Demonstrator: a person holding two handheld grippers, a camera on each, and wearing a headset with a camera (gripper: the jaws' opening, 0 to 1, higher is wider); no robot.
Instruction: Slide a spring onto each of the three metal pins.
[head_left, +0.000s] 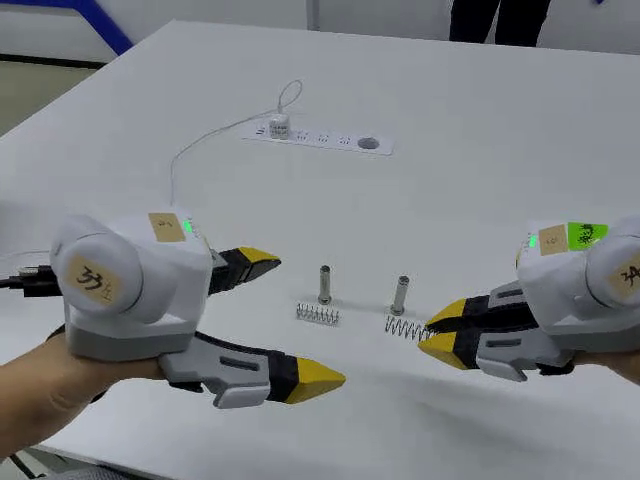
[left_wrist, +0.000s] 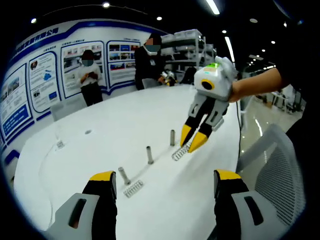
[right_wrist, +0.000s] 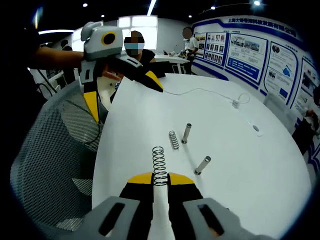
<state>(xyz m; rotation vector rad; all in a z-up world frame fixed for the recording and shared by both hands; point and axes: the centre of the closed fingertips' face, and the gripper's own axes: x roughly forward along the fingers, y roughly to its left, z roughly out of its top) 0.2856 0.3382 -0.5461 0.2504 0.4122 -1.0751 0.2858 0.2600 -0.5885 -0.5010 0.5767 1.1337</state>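
Two upright metal pins (head_left: 325, 283) (head_left: 400, 294) stand on the white table (head_left: 450, 180). The left gripper view shows three pins in a row (left_wrist: 123, 175) (left_wrist: 149, 154) (left_wrist: 172, 137). One loose spring (head_left: 318, 313) (left_wrist: 132, 188) (right_wrist: 173, 139) lies flat beside a pin (right_wrist: 186, 133). My right gripper (head_left: 440, 331) (right_wrist: 160, 179) is shut on the end of a second spring (head_left: 405, 328) (right_wrist: 159, 162), which lies low over the table and points at the pins. My left gripper (head_left: 295, 320) (left_wrist: 165, 176) hovers open and empty, left of the pins.
A white power strip (head_left: 320, 135) with a plug and a looping cable lies at the middle of the table. A mesh chair (left_wrist: 280, 165) (right_wrist: 55, 150) stands by the table's near edge. People stand at the table's far side.
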